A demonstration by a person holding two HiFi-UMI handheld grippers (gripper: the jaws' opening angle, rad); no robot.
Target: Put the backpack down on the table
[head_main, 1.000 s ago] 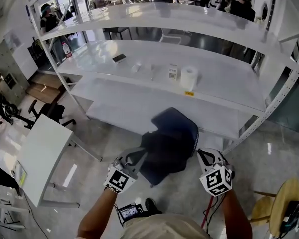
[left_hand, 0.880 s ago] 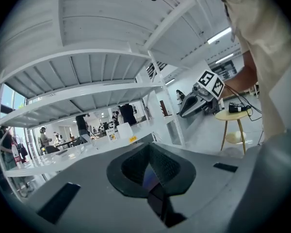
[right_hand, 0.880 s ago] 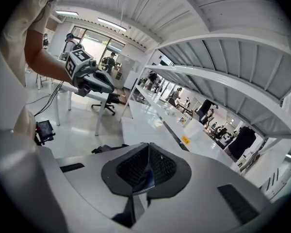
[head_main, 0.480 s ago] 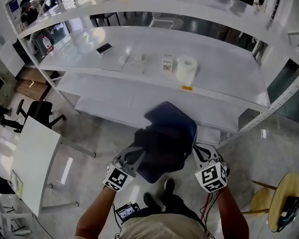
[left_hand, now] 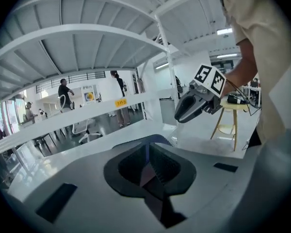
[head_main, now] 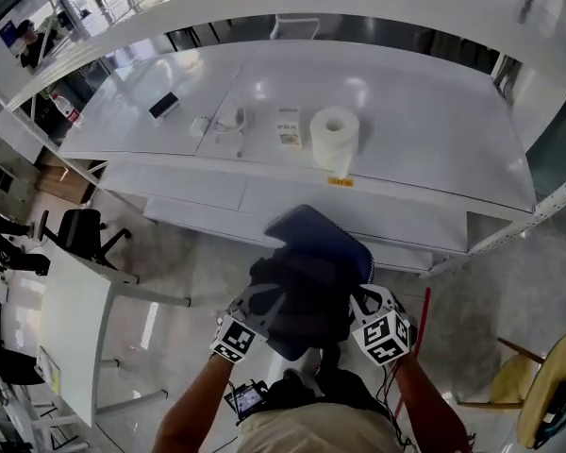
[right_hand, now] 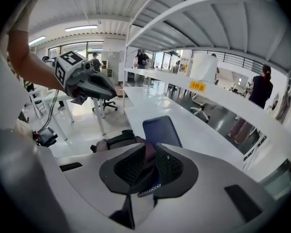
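Observation:
A dark navy backpack (head_main: 311, 267) hangs in the air between both grippers, in front of the white shelf table (head_main: 434, 130), with its top over the low front ledge (head_main: 208, 194). My left gripper (head_main: 264, 298) is shut on dark backpack fabric at the left; that fabric fills its jaws (left_hand: 148, 166). My right gripper (head_main: 360, 300) grips the right side: its jaws are just beginning to open, with blue fabric and a mesh edge still pinched between the pads (right_hand: 150, 166). The backpack's blue panel (right_hand: 160, 129) rises beyond them. The bag's bottom is hidden.
On the table stand a paper roll (head_main: 335, 138), a small box (head_main: 288, 125), a phone (head_main: 164, 105) and small white items (head_main: 228, 123). A white desk (head_main: 75, 328) and an office chair (head_main: 80, 229) are at the left, a wooden stool (head_main: 547, 394) at the right.
Both grippers have sunk with the backpack and drawn closer together. The view has moved in toward the shelf table, and the bag's top now overlaps the low ledge.

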